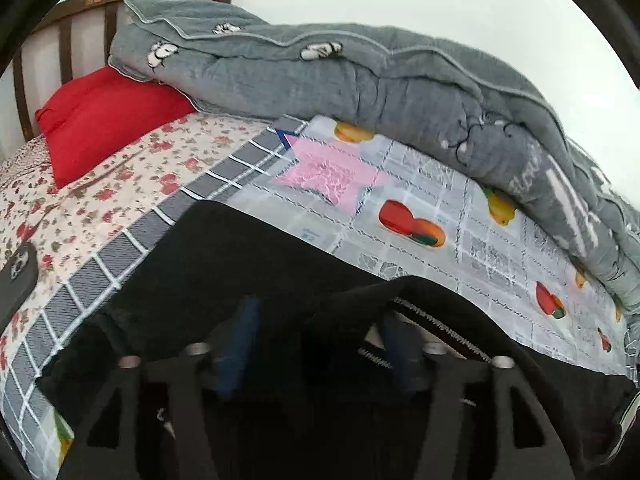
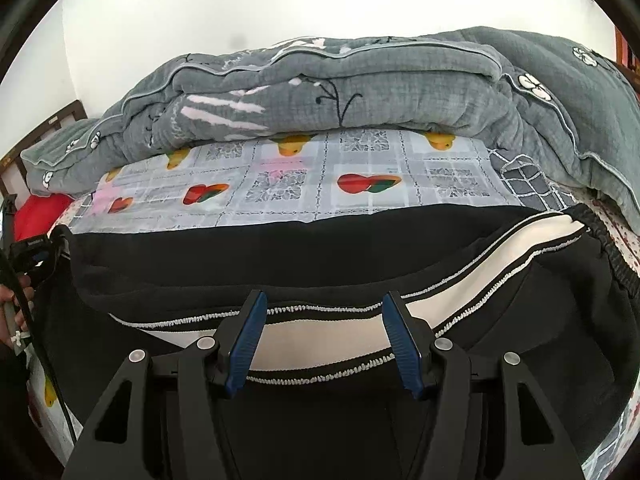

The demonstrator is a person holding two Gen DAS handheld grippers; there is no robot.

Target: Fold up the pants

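Note:
Black pants (image 2: pixel 248 256) with a white side stripe (image 2: pixel 320 338) lie across the bed. They also fill the lower part of the left wrist view (image 1: pixel 248 256). My right gripper (image 2: pixel 322 312) is open just above the pants, its blue-padded fingers (image 2: pixel 246 344) straddling the stripe. My left gripper (image 1: pixel 316 320) sits low over the pants with its fingers (image 1: pixel 240 340) spread apart; dark cloth lies between and over them, and I cannot tell whether it is gripped. The left gripper also shows at the left edge of the right wrist view (image 2: pixel 32 252).
A grey folded quilt (image 2: pixel 340 92) lies along the far side of the bed, also in the left wrist view (image 1: pixel 360 80). A red pillow (image 1: pixel 108 116) rests by the brown headboard (image 1: pixel 60 36). A fruit-print sheet (image 1: pixel 460 248) covers the mattress. A dark phone (image 1: pixel 16 276) lies at the left.

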